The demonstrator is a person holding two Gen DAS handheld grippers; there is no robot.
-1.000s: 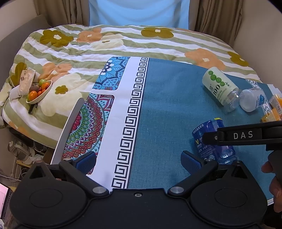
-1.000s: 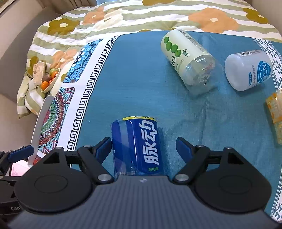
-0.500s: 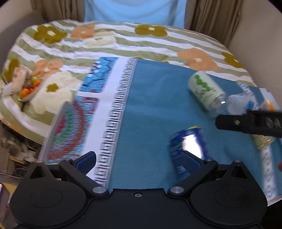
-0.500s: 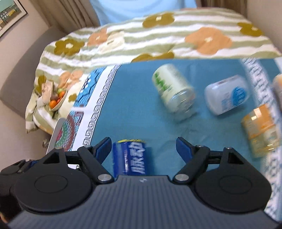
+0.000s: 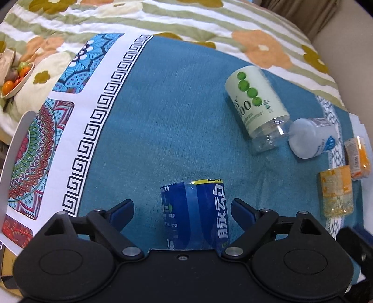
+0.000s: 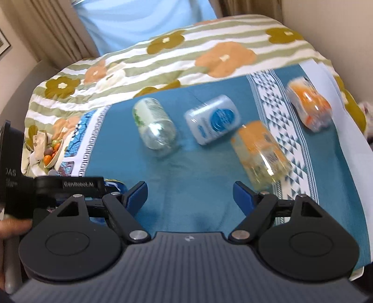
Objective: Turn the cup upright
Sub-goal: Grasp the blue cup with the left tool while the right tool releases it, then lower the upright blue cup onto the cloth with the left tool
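A blue plastic cup [image 5: 195, 214] with white lettering stands on the blue cloth [image 5: 163, 121], between the fingers of my open left gripper [image 5: 183, 211], nearer the right finger; I cannot tell whether it touches. In the right wrist view only a sliver of it [image 6: 114, 183] shows behind the left gripper's body. My right gripper [image 6: 190, 197] is open and empty over bare cloth. A green-label cup [image 5: 256, 107], a white-blue cup [image 5: 312, 139] and two orange cups [image 5: 336, 190] [image 5: 356, 156] lie on their sides at the right.
The flowered bedspread [image 5: 163, 21] lies beyond the cloth. A bowl of fruit [image 5: 16, 79] sits at the far left edge. The cloth's patterned border [image 5: 93, 116] runs down the left. In the right wrist view the lying cups [image 6: 156, 125] [image 6: 214, 118] [image 6: 261, 149] [image 6: 307, 105] spread ahead.
My left gripper moved right and now straddles the blue cup. My right gripper pulled off the blue cup and swung right toward the orange cups.
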